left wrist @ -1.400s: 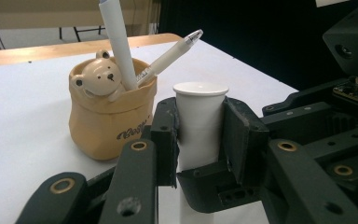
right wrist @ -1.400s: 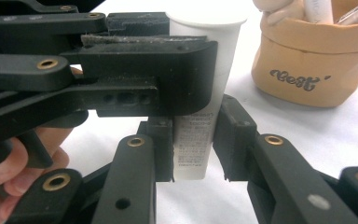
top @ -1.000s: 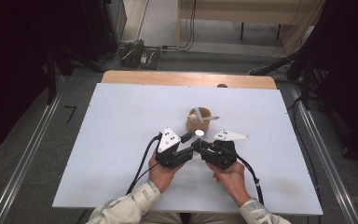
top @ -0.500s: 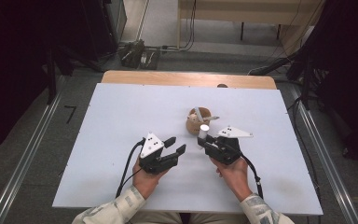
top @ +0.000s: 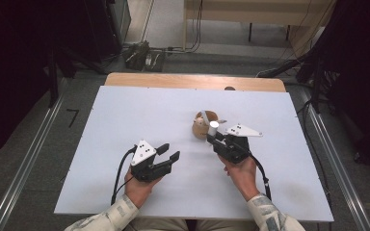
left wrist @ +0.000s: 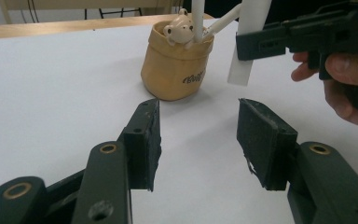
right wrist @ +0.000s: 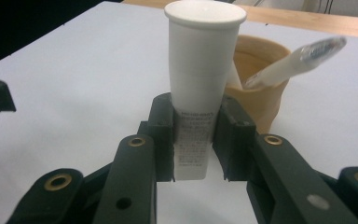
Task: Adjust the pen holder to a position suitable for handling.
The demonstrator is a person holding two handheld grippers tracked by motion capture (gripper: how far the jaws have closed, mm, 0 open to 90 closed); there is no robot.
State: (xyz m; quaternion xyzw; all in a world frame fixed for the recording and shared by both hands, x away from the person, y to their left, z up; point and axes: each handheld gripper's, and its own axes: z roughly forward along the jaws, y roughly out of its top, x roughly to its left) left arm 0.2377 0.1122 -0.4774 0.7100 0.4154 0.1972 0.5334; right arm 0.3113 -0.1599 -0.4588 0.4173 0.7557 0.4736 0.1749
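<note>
— What have you got in your right gripper (right wrist: 196, 140)?

— A white tube (right wrist: 200, 79). My two black jaws squeeze it from both sides, low down where the small print is. It stands up straight, with its flat cap on top.

— Is the tube on the table?

— No. In my left gripper's view its bottom end hangs above the white table (top: 125, 120), just beside the pot (left wrist: 175, 70).

— What pot?

— A little tan pot with a bear's head peeking over its rim. It sits a bit right of the middle of the table, nearer the far edge than the near one. White sticks lean out of it. One has a clear tip and points off to the side.

— And your left gripper (top: 167, 153)?

— It holds nothing. Its jaws have just been opening, and now they stand partly apart with only bare table between them. It is near the middle of the table, toward the near edge, well apart from the pot and my right gripper.

— Which way does it point?

— Toward the pot and the tube.

— What is past the table?

— A wooden strip along the far edge, then grey floor with cables.
</note>
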